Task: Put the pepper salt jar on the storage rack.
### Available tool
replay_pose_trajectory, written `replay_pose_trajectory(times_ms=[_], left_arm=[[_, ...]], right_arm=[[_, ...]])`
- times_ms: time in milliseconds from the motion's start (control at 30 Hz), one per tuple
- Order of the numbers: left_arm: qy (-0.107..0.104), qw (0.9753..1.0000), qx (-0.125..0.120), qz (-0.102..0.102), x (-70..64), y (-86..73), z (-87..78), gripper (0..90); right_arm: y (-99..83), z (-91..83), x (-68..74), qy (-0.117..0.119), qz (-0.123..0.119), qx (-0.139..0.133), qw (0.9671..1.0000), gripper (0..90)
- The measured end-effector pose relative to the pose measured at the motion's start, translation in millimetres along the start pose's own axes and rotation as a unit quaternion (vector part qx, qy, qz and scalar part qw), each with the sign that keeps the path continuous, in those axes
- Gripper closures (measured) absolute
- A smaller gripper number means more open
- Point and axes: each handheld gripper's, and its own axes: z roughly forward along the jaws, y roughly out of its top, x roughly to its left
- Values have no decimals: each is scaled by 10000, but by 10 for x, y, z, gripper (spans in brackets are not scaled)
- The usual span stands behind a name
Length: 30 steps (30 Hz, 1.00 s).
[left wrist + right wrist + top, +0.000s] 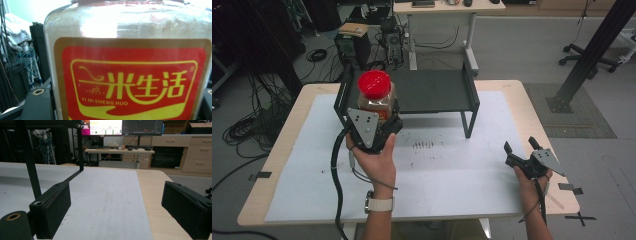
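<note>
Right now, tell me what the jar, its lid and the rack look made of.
Jar: clear plastic or glass, glossy; tan powder shows through its wall, and it carries a red and yellow printed label.
Lid: red plastic, smooth, slightly shiny.
Rack: probably metal, matte black; thin straight legs and a flat shelf.

The jar looks like clear, glossy plastic with a shiny red plastic lid and a smooth printed paper label. The black rack at the far side seems matt painted metal. A white paper sheet, lightly smudged, covers the pale wood-look table. The right gripper has matt black pads.
</note>
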Motion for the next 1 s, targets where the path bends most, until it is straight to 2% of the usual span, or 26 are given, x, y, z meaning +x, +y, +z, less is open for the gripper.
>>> replay_pose_trajectory(times_ms=[433, 467, 600, 633, 733, 1000], left_arm=[[-85, 9999, 92, -87, 25, 103, 197, 239], [-101, 9999, 97, -64, 29, 132, 260, 238], [-119, 9999, 97, -62, 34, 149, 295, 238], [-131, 9999, 95, -56, 41, 183, 368, 238], [-131, 9999, 95, -56, 41, 183, 368, 238], [-184, 9997, 81, -121, 56, 213, 517, 238]], right_arm=[[1, 2, -2, -32, 30, 17, 10000, 89], [1, 3, -3, -35, 35, 18, 10000, 89], [1, 3, -2, -38, 40, 14, 10000, 91], [2, 3, -2, -38, 38, 16, 10000, 92], [2, 5, -2, -40, 35, 29, 10000, 92], [3, 7, 0, -36, 28, 42, 10000, 93]])
